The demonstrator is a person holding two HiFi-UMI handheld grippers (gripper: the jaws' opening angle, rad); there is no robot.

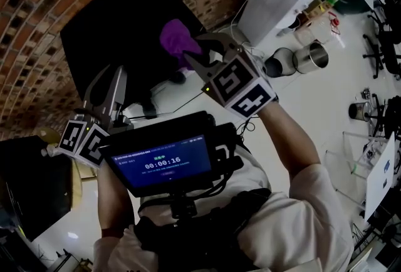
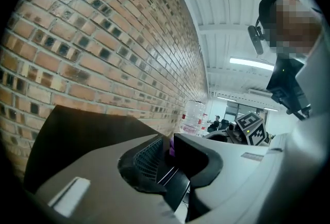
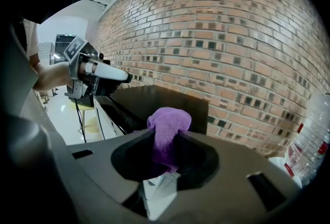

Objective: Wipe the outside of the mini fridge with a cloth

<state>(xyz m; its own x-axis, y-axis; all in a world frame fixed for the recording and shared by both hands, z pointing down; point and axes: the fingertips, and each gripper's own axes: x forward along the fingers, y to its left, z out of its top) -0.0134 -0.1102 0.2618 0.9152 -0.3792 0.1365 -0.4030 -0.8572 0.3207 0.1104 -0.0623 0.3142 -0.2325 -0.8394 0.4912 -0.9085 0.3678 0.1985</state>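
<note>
The left gripper [image 1: 106, 86] has its jaws a little apart with nothing between them. The fridge [image 1: 125, 32] is just ahead of its tips, against the brick wall [image 1: 37, 26], and I cannot tell if they touch. Bare jaw tips this close to the dark panel are the first hazard, because a careless swing could knock or scratch it. If this gripper is meant to steady the fridge, it isn't clearly doing so, and a hard wipe might push the cabinet toward the wall.

To the right, the right gripper [image 1: 197, 51] pinches the purple cloth [image 1: 175, 39], which sticks out past its tips as a loose bunch. The fridge top is straight ahead of and just below that bunch. No view shows whether the cloth touches it yet.

The grip looks to be on a narrow fold, so dragging across the surface could pull the cloth out of the jaws. If the bunch flattens or rolls aside, hard jaw tips rather than fabric would rub the finish. With so little cloth showing, each pass is narrow and parts of the surface may get missed.
</note>
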